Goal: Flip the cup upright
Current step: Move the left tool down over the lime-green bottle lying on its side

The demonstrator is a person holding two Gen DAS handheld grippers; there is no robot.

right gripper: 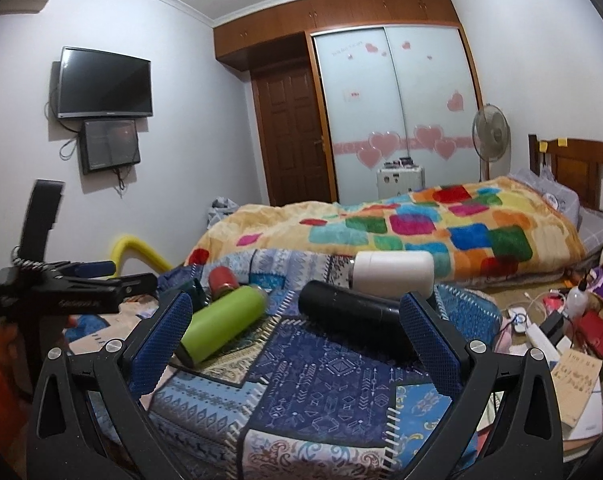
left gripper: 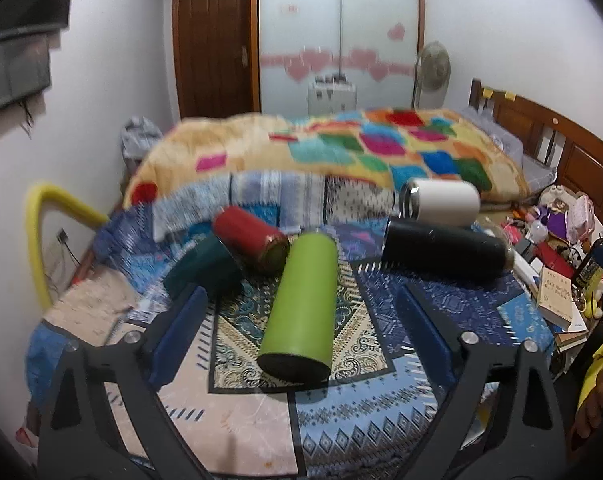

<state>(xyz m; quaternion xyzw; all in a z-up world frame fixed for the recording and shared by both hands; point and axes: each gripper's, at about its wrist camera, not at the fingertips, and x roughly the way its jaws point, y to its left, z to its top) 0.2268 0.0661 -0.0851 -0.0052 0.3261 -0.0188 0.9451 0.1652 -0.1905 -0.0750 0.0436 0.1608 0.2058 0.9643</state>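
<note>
1. Five cups lie on their sides on the patterned cloth (left gripper: 381,432) over the tabletop, so your first risk is picking the wrong one or knocking a neighbour. The green cup (left gripper: 301,308) sits between your left tongs (left gripper: 301,332), whose fingers stand wide apart with nothing held.
2. Its far end rests just beside the red cup (left gripper: 249,238), and the dark teal cup (left gripper: 205,266) lies close to the left finger. Closing off-centre could shove either one and set it rolling.
3. The green cup is round and smooth, and the cloth is wrinkled. A shallow pinch may let it slip or spin as you tip it.
4. Your right tongs (right gripper: 297,332) are also spread and empty, with the black cup (right gripper: 353,312) lying across their line and the white cup (right gripper: 393,270) touching it behind. Swinging either arm may bump these.
5. The green cup's long axis runs away from the left camera, tilted slightly rightward. Its dark flat end faces you; which end is the mouth I cannot tell.
</note>
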